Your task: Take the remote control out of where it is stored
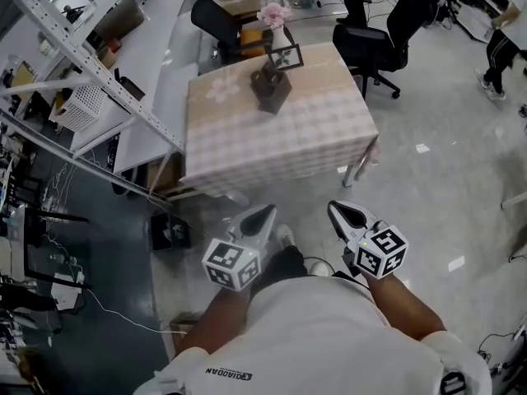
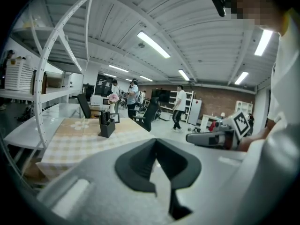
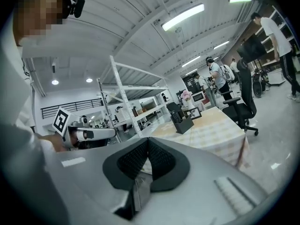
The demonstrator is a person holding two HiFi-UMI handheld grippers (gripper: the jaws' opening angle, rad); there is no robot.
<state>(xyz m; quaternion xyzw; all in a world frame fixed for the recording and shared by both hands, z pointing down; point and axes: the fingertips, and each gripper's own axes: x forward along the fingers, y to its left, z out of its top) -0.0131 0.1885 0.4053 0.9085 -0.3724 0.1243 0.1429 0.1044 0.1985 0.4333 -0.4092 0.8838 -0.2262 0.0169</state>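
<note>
On the checked table (image 1: 313,134), the remote control (image 1: 266,69) was stored upright in a dark holder (image 1: 276,94), well ahead of both grippers. The left gripper (image 1: 266,214) and right gripper (image 1: 338,210) were found closed and empty.

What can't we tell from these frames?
- Holder contents: too small in all three views; no remote control can be picked out.
- Space under the table: hidden by its cloth, head view.
- Hands behind the left claw and right claw: covered by the marker cubes, head view.
</note>
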